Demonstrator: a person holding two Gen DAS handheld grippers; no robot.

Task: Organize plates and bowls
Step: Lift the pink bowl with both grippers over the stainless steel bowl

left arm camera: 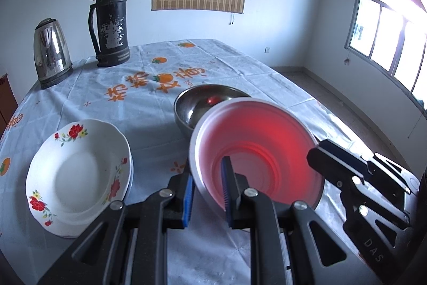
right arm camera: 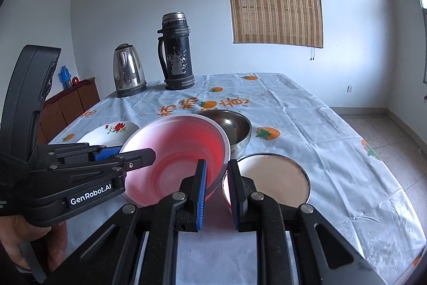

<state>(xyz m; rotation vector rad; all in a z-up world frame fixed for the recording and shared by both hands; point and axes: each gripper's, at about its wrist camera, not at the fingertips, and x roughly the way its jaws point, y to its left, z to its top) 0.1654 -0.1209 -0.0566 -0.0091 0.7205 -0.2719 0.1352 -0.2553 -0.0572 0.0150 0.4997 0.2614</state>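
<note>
Two hand-held grippers are in view, the left hand-held gripper (left arm camera: 206,198) and the right hand-held gripper (right arm camera: 217,195). On the desk (right arm camera: 333,151) there are three bowls: one red bowl (left arm camera: 256,151), one steel bowl (left arm camera: 197,103), and one enamel bowl (right arm camera: 272,178). There is also one stack of floral plates (left arm camera: 77,175), one kettle (left arm camera: 50,52) and one black flask (left arm camera: 110,20).

Red bowl (left arm camera: 256,151), orange-printed white tablecloth (left arm camera: 149,103)

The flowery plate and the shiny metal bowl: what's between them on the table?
Only bare tablecloth lies between flowery plate and metal bowl, shown in the left wrist view.
</note>
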